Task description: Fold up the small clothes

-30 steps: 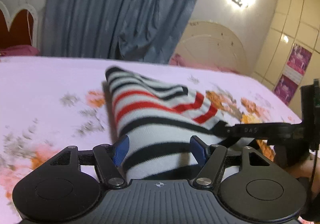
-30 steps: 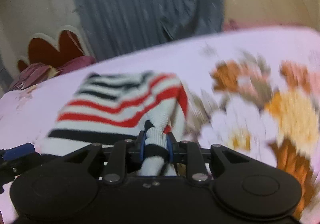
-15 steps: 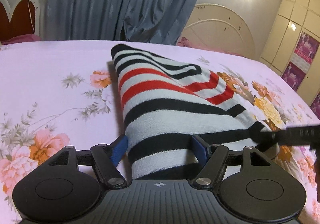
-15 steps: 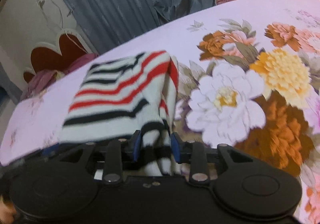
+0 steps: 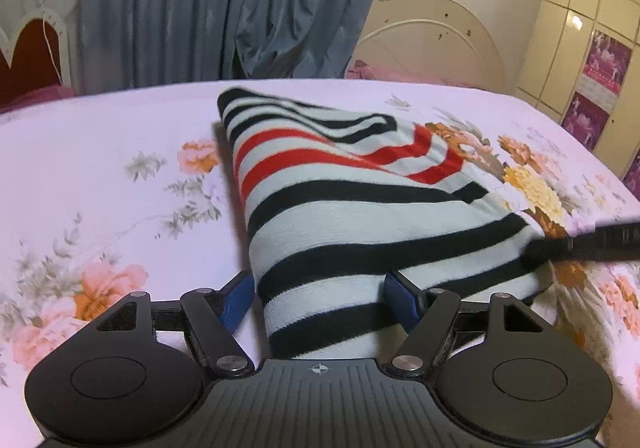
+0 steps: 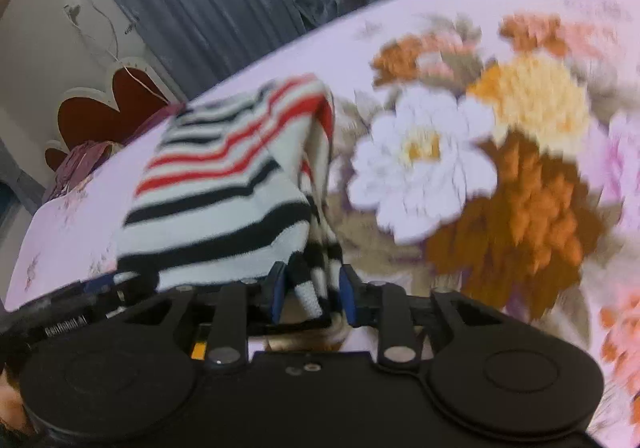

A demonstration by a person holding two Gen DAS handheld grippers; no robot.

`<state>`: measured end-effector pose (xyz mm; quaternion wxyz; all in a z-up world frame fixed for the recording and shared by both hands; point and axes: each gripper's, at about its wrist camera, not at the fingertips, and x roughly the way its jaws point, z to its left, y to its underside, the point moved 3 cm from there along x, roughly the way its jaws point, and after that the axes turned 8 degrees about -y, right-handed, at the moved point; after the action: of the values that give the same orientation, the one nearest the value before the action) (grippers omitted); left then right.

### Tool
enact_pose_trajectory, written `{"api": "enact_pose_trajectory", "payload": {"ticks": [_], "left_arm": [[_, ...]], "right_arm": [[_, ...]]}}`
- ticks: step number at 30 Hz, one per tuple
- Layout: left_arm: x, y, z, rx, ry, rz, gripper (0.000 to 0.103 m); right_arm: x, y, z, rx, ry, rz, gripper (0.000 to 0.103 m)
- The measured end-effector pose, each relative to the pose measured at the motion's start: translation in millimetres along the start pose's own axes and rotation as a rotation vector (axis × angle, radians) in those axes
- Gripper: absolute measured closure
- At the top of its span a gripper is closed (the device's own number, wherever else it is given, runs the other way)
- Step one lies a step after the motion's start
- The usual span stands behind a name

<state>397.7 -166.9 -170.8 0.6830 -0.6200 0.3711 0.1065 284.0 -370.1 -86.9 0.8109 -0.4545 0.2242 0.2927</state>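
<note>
- Clearly, we were at the release: the striped garment (image 5: 360, 216) lay folded on the floral bedsheet (image 5: 100, 168), filling the centre of the left wrist view and the left half of the right wrist view.
- Our left tool (image 5: 319, 298) stood wide and was opening further; the garment's near edge sat between its blue pads (image 5: 236, 304), with a gap showing at the left pad, so we judged it no longer gripped.
- Our right tool (image 6: 311, 294) was narrow but opening too, with a bunched striped corner between its pads (image 6: 277, 294); whether they pressed on it we could not quite tell through the blur, though gaps seemed to show on both sides.
- To do this well, we judged both tools should open fully before backing away, low and straight, so no pad would snag the knit and drag the fold apart.
- Only the left wrist view showed the flat top layer, its tidy left edge, and the other tool's dark finger (image 5: 592, 244) at the right edge.
- Only the right wrist view showed the loose layers stacked along the garment's right side, plus a hint of a hand (image 6: 10, 400) at lower left.
</note>
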Motion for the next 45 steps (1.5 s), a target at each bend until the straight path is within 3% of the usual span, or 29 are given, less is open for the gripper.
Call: {"api": "enact_pose_trajectory", "payload": {"ticks": [6, 8, 10, 16, 19, 24, 28, 32, 35, 38, 45], "left_arm": [[-25.5, -26.4, 3.0, -0.041, 0.015, -0.08, 0.032], [-21.4, -38.4, 2.0, -0.042, 0.014, -0.089, 0.032], [-14.0, -49.8, -0.5, -0.032, -0.001, -0.105, 0.032], [18.3, -77.3, -8.9, 0.002, -0.018, -0.115, 0.032], [37.8, -75.3, -6.3, 0.001, -0.016, -0.089, 0.032], [57.3, -52.1, 0.6, 0.04, -0.024, -0.049, 0.031], [68.6, -46.7, 11.5, -0.048, 0.017, -0.007, 0.027], [73.1, -49.6, 14.6, -0.079, 0.029, 0.036, 0.025], [59.5, -61.5, 17.3, -0.121, 0.033, 0.009, 0.025], [55.2, -79.0, 18.0, -0.151, 0.019, -0.034, 0.025], [86.0, -99.9, 14.5, -0.136, -0.034, -0.016, 0.025]], "right_arm": [[0.9, -30.0, 31.2, -0.175, 0.069, -0.09, 0.061], [13.5, -39.8, 37.1, -0.198, 0.085, -0.092, 0.066], [27.5, -49.5, 42.7, -0.208, 0.081, -0.085, 0.085], [79.8, -79.1, 52.7, -0.253, 0.122, -0.045, 0.086], [96.4, -83.8, 50.5, -0.26, 0.138, -0.035, 0.086], [113.9, -64.0, 36.7, -0.345, 0.195, -0.008, 0.085], [115.6, -55.9, 35.4, -0.38, 0.213, -0.045, 0.085], [114.3, -61.0, 24.4, -0.274, 0.189, -0.066, 0.085], [106.3, -67.1, 31.4, -0.266, 0.174, -0.051, 0.083], [91.8, -79.9, 41.2, -0.259, 0.134, -0.095, 0.082], [115.2, -105.6, 49.7, -0.286, 0.152, -0.095, 0.082]]}}
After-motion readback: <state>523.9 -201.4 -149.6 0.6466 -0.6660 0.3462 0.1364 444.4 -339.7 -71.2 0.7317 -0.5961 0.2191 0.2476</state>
